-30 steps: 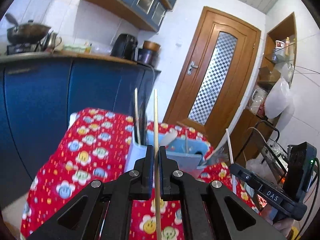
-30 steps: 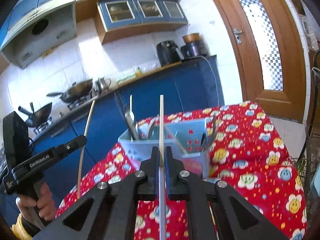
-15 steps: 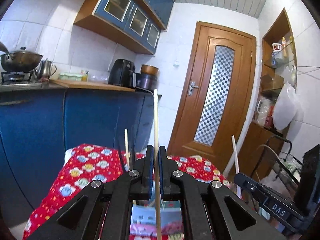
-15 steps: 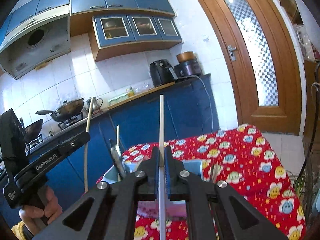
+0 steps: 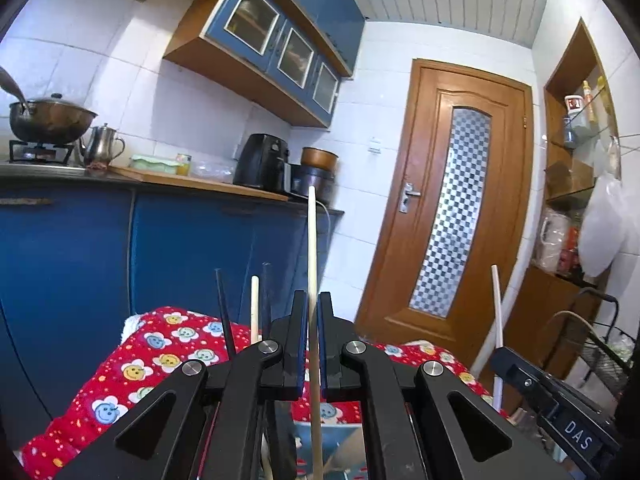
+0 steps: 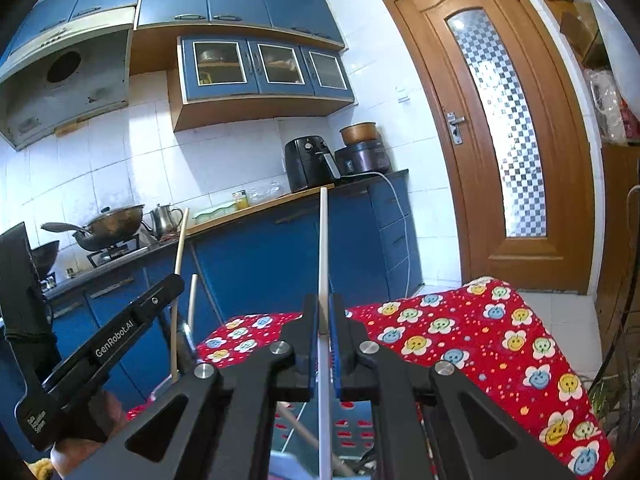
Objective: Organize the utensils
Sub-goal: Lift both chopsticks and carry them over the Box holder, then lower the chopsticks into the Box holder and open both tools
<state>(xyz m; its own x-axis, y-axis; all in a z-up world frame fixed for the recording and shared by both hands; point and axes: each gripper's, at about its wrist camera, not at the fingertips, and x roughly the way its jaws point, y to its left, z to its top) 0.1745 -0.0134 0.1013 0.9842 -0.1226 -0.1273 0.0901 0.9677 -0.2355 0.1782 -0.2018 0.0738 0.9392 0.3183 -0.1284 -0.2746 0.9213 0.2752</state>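
Chopsticks pinched upright, one in each tool, over the red flowered cloth.

The left tool (image 5: 314, 344) points about level, jaws pressed on a wooden chopstick (image 5: 312, 264) standing vertical; the right tool (image 6: 325, 344), likewise level, clamps a white chopstick (image 6: 324, 248) upright. Below both, near the cloth's (image 6: 480, 336) near edge, sits a blue utensil holder (image 5: 340, 436).

Take the wooden door (image 5: 460, 216) with its checkered glass panel as your landmark. Left of it you see a black air fryer (image 5: 262, 160) and a brown-lidded cooker (image 5: 316, 172) on the blue counter (image 5: 140, 178). Farther left stand a steel kettle (image 5: 102, 146) and a wok (image 5: 48, 118). Blue glass-fronted cabinets (image 5: 280, 52) hang above the counter, up and left of the door.
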